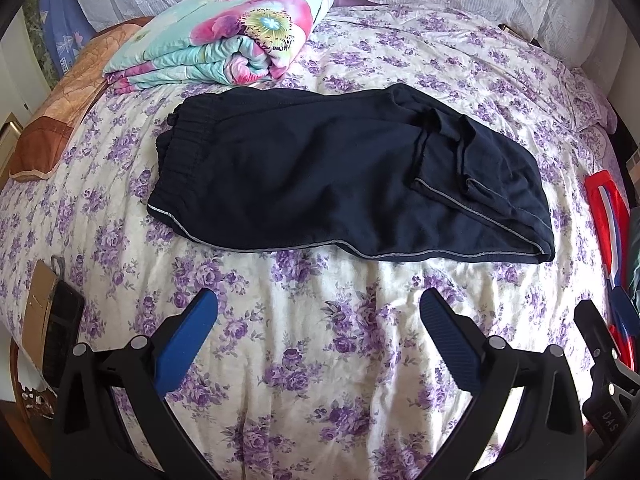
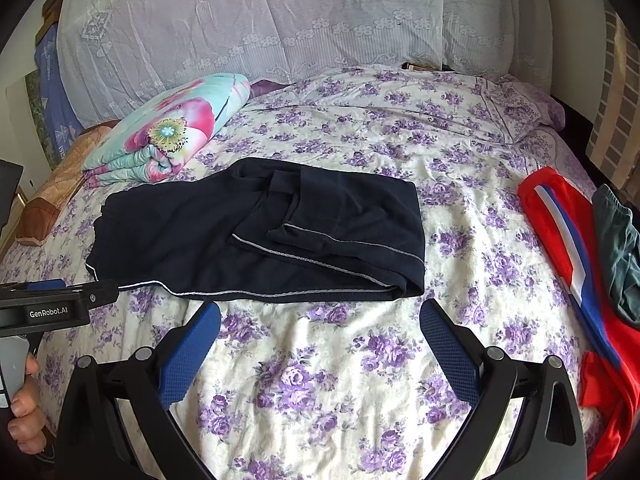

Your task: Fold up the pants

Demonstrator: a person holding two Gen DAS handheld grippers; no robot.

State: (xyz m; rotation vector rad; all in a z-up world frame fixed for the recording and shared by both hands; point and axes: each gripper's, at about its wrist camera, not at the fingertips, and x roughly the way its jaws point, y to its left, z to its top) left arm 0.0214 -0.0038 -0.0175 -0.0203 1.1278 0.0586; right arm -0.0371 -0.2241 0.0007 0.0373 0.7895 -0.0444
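One pants (image 1: 320, 176) pair, two spread, empty grippers.

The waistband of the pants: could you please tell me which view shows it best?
The left wrist view: the waistband shows its gathered ribbing at the pants' left end. In the right wrist view that end is dark, its ribbing indistinct.

red garment (image 2: 560, 248) cut off at right edge, dark phone (image 1: 62, 332) partly hidden

Pants (image 1: 344, 176) mid-bed (image 1: 320, 360), folded quilt (image 1: 224, 32) behind-left, other garments (image 2: 576, 264) at right edge
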